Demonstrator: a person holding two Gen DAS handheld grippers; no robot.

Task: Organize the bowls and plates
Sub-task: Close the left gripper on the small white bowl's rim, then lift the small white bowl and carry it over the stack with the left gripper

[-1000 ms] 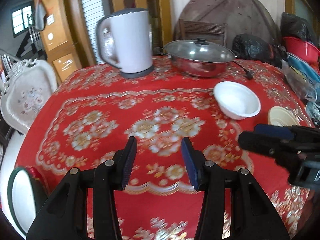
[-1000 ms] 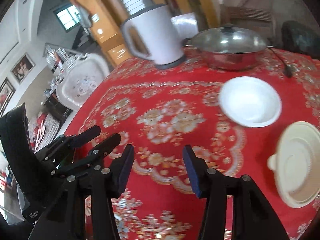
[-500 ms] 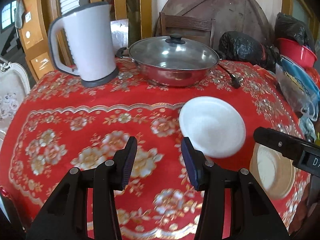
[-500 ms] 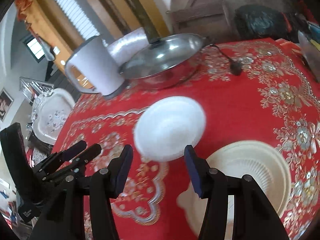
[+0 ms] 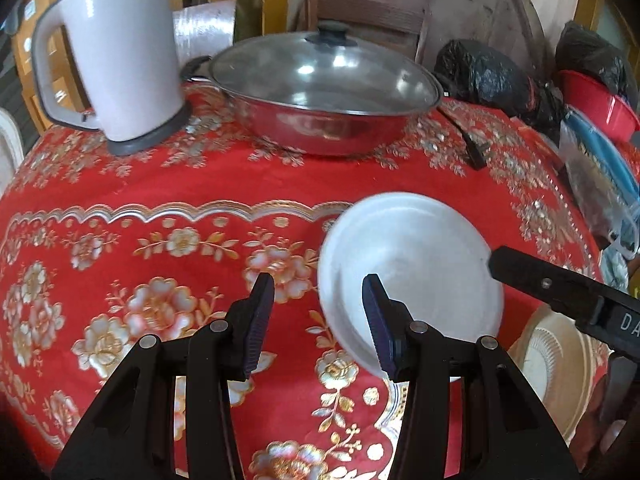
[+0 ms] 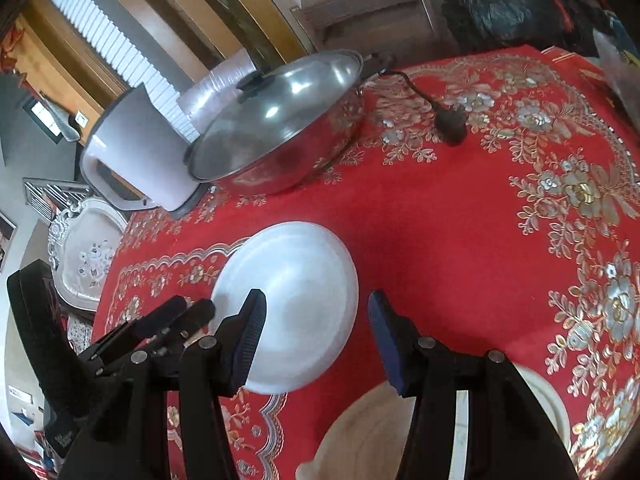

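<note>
- Closing in on the dishes, I now have both grippers far nearer the white bowl (image 5: 412,276) than a second ago, when it sat small and distant at two o'clock.
- My left gripper (image 5: 318,320) stands with its jaws wide and nothing between them; its right pad overlaps the bowl's near-left rim in my view, though I cannot tell whether it touches.
- My right gripper (image 6: 316,340) is also spread wide and empty, with the bowl's near edge between its pads.
- The cream plate (image 6: 372,436), at five o'clock of the bowl, has slid under my right gripper.
- I judge the approach about done; a rim grasp comes next.
- Farther off, the steel pan (image 5: 324,92) is at twelve o'clock and the kettle (image 5: 116,52) at ten, both on the red tablecloth (image 5: 160,184).
</note>
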